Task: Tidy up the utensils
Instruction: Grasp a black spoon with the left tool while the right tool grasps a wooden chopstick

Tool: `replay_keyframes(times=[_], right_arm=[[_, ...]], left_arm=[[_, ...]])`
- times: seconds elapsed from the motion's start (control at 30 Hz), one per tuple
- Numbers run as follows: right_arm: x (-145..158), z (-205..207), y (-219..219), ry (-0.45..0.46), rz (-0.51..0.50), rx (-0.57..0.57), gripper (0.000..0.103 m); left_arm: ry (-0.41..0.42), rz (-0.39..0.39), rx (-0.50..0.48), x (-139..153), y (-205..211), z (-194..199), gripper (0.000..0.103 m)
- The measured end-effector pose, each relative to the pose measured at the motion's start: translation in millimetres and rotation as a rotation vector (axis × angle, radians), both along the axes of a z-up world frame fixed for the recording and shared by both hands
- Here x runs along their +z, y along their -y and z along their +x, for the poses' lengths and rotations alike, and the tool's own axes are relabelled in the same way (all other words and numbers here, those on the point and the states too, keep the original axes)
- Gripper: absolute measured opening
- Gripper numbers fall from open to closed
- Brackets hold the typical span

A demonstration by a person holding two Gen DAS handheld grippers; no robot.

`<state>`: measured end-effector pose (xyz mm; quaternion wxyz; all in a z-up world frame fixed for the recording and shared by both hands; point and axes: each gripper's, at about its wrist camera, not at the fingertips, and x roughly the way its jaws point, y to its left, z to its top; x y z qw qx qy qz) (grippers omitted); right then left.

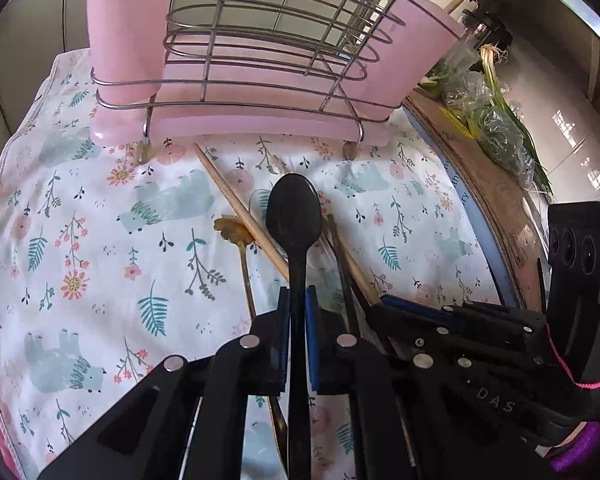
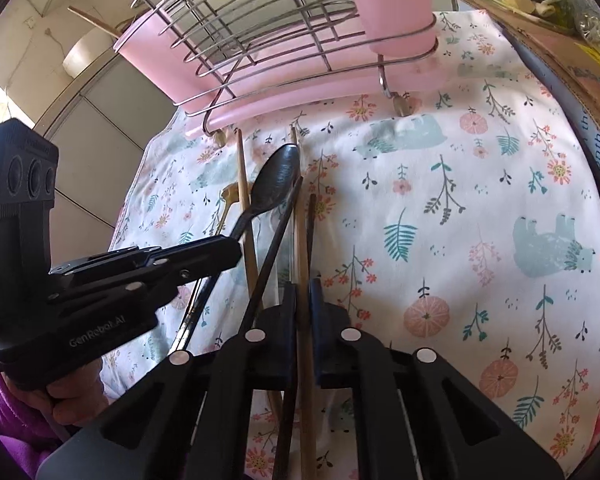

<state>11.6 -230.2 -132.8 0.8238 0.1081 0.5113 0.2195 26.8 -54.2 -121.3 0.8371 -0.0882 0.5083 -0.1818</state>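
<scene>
while pinched in the left hand-held gripper (image 1: 296, 300), closed narrow on the slim handle just behind the bowl, could well twist: black spoon (image 1: 294, 216), smooth in the shaft and bowl-heavy, pointing toward the wire rack (image 1: 260, 52) at the far edge of the floral cloth (image 1: 80, 220). cannot tell whether clear of the cloth or resting on it.

same worry on the other side: right hand-held gripper (image 2: 302, 292) shut narrow on a pale wooden chopstick (image 2: 300, 248), gripped partway along with long ends sticking out both ways. likely to pivot like a seesaw if swung fast. might also drag along the dark chopstick (image 2: 311, 224) lying just beside it; hard to say whether caught under the right pad.

crowded around the two tools: a second wooden chopstick (image 2: 241, 168), a dark stick (image 2: 278, 240) crossing on the diagonal, a small amber-headed utensil (image 1: 232, 228). could knock or scatter these on lifting, with both hand-held grippers close together over the same pile.

further risks at the rack: narrow wire gaps, a pink cup (image 1: 128, 20) at one end, a pink tray (image 1: 260, 126) underneath. may snag the spoon bowl on a wire, or miss the compartment with a tilted chopstick and drop it behind. could also shove the rack across the soft cloth if bumped — probably light, standing on thin feet.
</scene>
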Motion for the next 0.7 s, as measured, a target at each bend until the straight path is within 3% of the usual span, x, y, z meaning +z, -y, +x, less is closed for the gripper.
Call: replay_keyframes(times=[0.3,0.5,0.7], right_arm=[[13,-9,24,0.023,-0.018,-0.093,0.007],[11,-13,40,0.005,-0.046,-0.165,0.007],[2,-12,38,-0.031,-0.062,-0.162,0.007]], left_arm=[[0.033,-0.031,0.118,20,-44,-6,0.006],[-0.023,-0.001,0.190,5,-66,-3,0.006],[-0.059,0.036,0.188,-8,-66,-1,0.007]])
